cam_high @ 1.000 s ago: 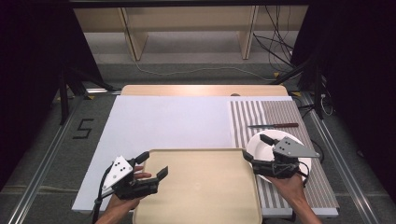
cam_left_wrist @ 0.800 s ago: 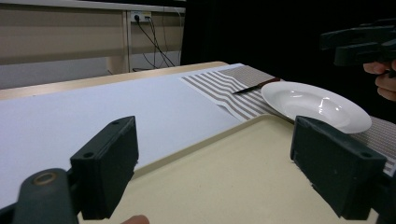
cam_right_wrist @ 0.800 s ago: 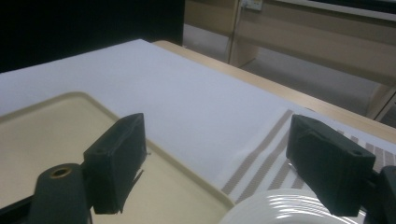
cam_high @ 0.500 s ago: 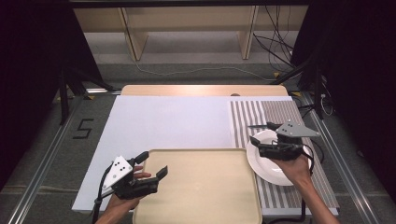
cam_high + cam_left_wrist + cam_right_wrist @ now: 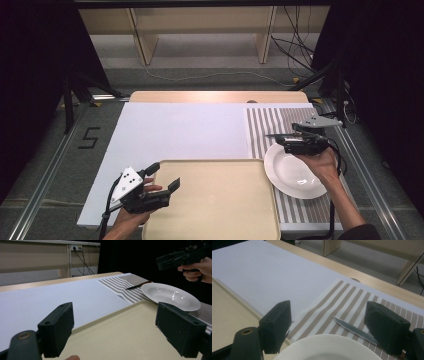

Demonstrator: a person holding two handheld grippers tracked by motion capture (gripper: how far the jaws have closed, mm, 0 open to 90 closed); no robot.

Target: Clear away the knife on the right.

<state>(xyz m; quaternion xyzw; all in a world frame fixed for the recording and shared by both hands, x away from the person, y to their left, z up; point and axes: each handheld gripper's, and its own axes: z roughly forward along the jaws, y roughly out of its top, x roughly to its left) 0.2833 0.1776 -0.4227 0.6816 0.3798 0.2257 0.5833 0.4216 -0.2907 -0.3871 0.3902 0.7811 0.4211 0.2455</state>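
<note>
Above the white plate [image 5: 295, 170], the right hand-held gripper [image 5: 280, 137] hovers open near a knife [image 5: 354, 330].

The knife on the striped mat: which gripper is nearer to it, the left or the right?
Right. The right gripper hangs open just above the knife, at the plate's far edge. The left gripper is across the table, open over the beige tray's near left corner.
</note>
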